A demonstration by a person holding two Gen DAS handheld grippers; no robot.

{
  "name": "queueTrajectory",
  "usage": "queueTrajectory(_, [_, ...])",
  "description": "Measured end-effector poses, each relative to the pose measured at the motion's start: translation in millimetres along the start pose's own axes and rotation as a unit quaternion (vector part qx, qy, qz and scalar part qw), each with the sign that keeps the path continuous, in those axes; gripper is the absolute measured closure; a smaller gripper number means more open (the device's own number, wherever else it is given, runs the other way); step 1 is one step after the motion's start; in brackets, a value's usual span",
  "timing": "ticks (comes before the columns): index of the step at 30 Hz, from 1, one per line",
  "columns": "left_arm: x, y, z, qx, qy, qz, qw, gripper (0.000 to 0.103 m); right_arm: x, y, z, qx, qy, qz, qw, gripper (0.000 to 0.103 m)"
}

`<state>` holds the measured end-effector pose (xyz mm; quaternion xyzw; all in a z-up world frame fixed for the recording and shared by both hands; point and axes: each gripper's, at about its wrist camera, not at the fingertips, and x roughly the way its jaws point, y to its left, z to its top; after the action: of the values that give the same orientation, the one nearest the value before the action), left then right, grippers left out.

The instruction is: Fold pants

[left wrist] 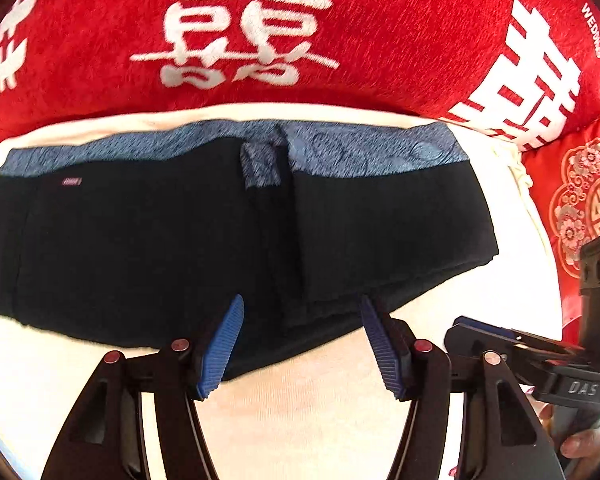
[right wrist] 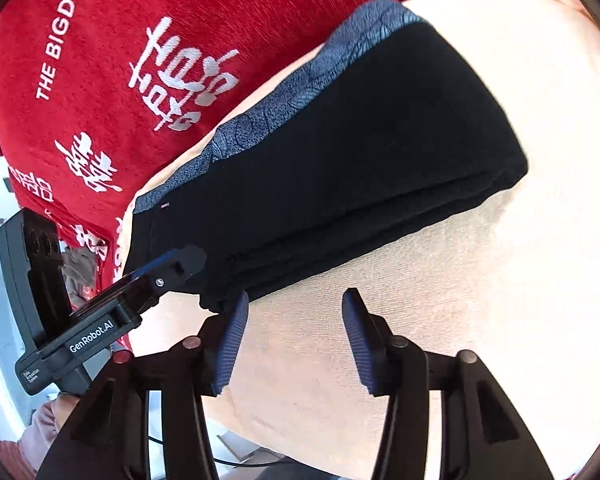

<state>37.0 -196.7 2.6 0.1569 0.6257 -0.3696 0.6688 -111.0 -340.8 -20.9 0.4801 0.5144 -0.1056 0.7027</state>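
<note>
On cream cloth (left wrist: pixel 300 420), one folded black pants (left wrist: pixel 160 248), two open claws

"GenRobot.AI" on left claw (right wrist: pixel 172 268), "DAS" on right claw (left wrist: pixel 500 332)

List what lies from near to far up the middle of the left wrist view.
left gripper, jaws apart with nothing between them → cream cloth surface → folded black pants → their blue patterned waistband → red blanket with white characters.
</note>
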Motion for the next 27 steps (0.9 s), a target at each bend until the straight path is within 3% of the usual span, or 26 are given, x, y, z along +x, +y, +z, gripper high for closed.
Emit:
queueTrajectory(5, [-6.2, 15.3, -26.8, -0.034, 0.012, 0.023, 0.9991, 0.040, 8.8, 12.4, -1.9, -0.025, 0.031, -0.030, 0.999, 0.035])
queueTrajectory(11, [-12.5, 51.6, -64.2, -0.098, 0.018, 0.053, 0.9936, 0.040, 24.0, 41.9, -5.5, -0.108, 0.057, -0.069, 0.990, 0.034])
queueTrajectory(19, [-20.2, 105.2, -90.1, -0.175, 0.003, 0.068, 0.9823, 0.040, 52.1, 102.7, 20.1, -0.233, 0.016, -0.136, 0.963, 0.034])
queueTrajectory(23, [-19.9, 132.0, -91.1, -0.198, 0.004, 0.065, 0.9780, 0.040, 98.3, 108.1, 28.4, -0.237, 0.067, -0.172, 0.954, 0.030])
queueTrajectory(27, [-22.2, 157.8, -87.6, -0.203, -0.001, 0.075, 0.9764, 0.040, 108.9, 119.1, 9.6, -0.264, 0.057, -0.206, 0.941, 0.019])
